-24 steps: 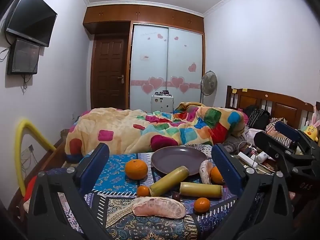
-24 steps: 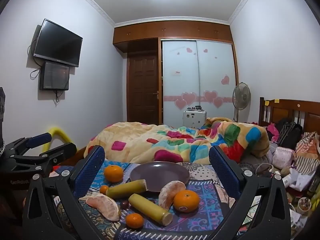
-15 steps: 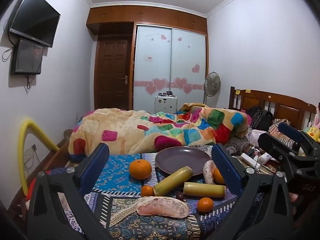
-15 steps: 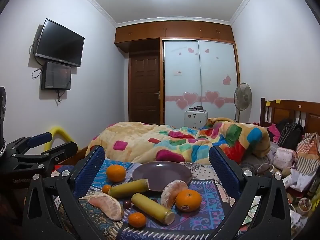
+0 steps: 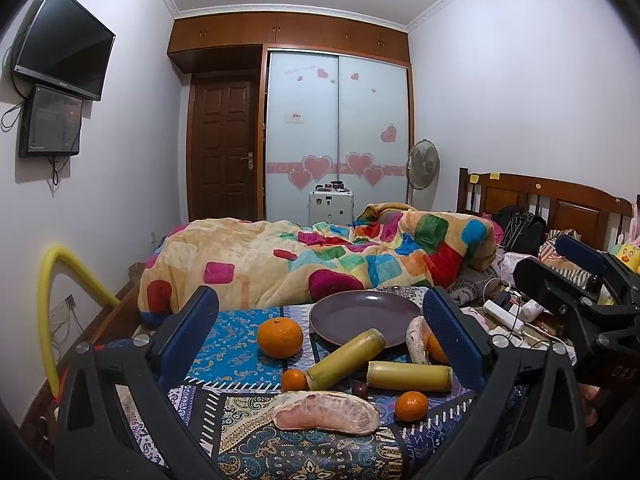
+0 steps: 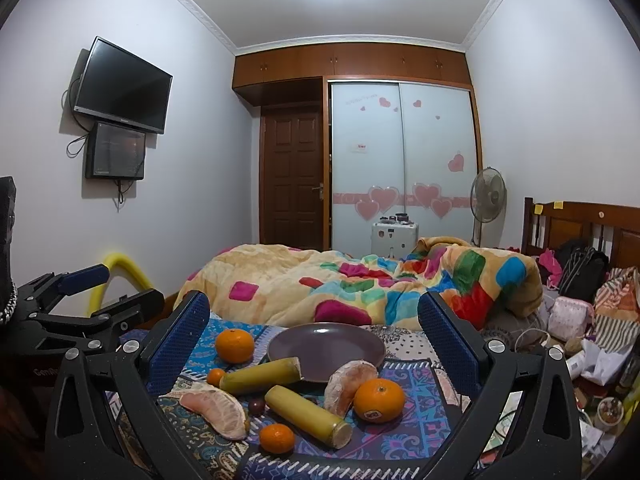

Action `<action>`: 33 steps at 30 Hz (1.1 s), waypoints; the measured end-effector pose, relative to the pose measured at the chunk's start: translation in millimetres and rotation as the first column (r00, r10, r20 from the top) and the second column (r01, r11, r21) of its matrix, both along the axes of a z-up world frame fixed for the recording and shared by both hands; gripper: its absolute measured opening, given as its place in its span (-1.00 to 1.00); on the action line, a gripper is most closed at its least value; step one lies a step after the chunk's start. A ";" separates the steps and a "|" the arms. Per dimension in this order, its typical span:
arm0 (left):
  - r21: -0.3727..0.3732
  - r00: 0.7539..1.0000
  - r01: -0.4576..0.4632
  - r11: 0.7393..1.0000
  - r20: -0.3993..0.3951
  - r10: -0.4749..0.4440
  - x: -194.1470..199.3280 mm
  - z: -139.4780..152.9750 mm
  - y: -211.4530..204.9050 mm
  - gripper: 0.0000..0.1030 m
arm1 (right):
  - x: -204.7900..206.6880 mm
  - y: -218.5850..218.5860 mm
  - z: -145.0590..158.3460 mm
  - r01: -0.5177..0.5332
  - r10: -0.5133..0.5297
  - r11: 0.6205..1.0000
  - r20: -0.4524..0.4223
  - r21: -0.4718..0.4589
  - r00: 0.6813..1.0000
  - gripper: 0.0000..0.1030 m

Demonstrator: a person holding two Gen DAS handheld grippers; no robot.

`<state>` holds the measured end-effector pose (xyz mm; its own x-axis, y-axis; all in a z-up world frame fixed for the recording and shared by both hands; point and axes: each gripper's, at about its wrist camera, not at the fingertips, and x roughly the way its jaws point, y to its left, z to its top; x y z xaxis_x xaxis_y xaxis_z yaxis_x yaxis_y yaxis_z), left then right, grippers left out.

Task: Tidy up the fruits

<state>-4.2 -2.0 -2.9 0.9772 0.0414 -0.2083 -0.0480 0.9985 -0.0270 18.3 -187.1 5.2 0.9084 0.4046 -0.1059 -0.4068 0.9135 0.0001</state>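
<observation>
An empty purple plate [image 5: 362,316] [image 6: 326,350] sits on a patterned cloth [image 5: 232,354]. Around it lie a large orange [image 5: 279,337], two small oranges [image 5: 294,380] [image 5: 411,406], another orange with a sticker [image 6: 379,399], two sugarcane pieces [image 5: 346,358] [image 5: 408,376], two peeled pomelo segments [image 5: 326,417] [image 6: 349,382] and a small dark fruit [image 6: 255,405]. My left gripper [image 5: 320,340] is open and empty, above the near fruits. My right gripper [image 6: 314,344] is open and empty, to the right of the left one.
A bed with a colourful quilt [image 5: 320,256] lies behind the cloth. Cables and clutter [image 5: 508,312] sit to the right. A yellow tube [image 5: 60,280] arches at the left wall. The right gripper's body [image 5: 580,304] shows at the right of the left wrist view.
Both grippers have drifted slightly; the fruits and plate have shifted a little in view. Nothing was grasped or released.
</observation>
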 end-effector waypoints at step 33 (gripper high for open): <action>0.011 1.000 -0.011 1.000 0.006 0.011 -5.5 3.0 2.2 1.00 | -6.6 0.2 5.4 -0.007 0.007 1.000 -0.005 -0.001 1.000 1.00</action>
